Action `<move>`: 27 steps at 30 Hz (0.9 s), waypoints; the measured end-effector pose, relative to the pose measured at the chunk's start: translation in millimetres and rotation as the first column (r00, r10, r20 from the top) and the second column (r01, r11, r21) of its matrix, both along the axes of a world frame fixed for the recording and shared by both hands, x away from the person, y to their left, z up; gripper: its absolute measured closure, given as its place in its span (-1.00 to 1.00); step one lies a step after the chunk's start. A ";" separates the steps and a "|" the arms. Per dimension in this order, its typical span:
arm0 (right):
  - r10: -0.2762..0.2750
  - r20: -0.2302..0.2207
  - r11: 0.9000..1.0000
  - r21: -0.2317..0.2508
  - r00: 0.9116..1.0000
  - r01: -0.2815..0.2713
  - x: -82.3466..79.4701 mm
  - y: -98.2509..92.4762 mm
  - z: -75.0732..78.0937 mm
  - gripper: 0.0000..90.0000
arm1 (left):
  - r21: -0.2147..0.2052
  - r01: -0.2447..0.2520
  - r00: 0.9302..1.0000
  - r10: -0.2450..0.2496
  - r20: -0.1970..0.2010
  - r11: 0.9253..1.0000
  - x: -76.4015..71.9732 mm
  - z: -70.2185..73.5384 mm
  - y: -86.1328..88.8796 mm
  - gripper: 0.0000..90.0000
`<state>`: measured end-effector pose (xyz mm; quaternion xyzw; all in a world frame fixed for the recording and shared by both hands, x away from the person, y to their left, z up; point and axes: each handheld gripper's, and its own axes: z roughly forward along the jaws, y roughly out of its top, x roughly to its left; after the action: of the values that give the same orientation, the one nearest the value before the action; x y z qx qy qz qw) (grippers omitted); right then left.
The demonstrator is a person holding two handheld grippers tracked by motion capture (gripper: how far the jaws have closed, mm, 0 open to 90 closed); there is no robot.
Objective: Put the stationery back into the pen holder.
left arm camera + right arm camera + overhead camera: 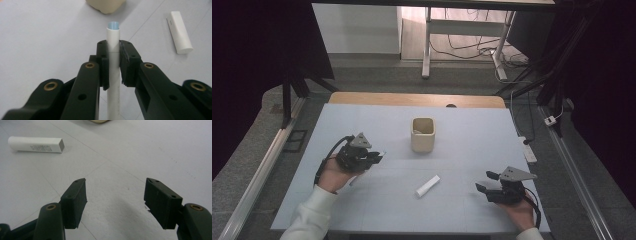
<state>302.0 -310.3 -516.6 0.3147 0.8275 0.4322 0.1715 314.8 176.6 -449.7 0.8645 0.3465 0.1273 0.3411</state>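
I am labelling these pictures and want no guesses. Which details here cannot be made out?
- Inside of the cup: high view, its own wall hides the bottom.
- Cup in the left gripper view: cut off by the top edge.
- Print on the white tube lying on the table: right gripper view, too small to read.
- Lower end of the held pen: left gripper view, cut by the bottom edge.

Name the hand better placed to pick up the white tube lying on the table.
Right. The right tongs are open and empty, near the white tube. The left tongs are shut on a white pen.
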 end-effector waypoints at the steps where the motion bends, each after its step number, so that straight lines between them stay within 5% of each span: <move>1: -0.001 0.001 1.000 0.004 1.000 0.001 0.1 0.1 -0.2 -0.24 | -0.002 -0.001 1.000 0.001 0.006 1.000 -0.4 1.1 0.8 0.73; 15: -0.006 0.004 1.000 -0.008 1.000 0.006 0.9 -0.3 -0.5 -0.24 | -0.076 -0.024 0.997 0.030 0.076 0.997 -6.1 15.8 11.1 0.73; 22: -0.016 0.012 1.000 0.003 1.000 0.016 0.6 -2.0 1.3 -0.24 | -0.165 -0.022 0.995 0.038 0.092 0.986 -4.4 24.3 13.6 0.73; 27: -0.007 0.009 1.000 0.004 1.000 0.007 1.5 -1.0 0.0 -0.24 | -0.179 -0.021 0.990 0.046 0.134 0.984 -3.9 36.8 10.4 0.73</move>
<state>303.4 -311.4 -516.6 0.3159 0.8248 0.4348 0.1760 310.9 187.0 -412.9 0.8139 0.3465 0.1611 0.4377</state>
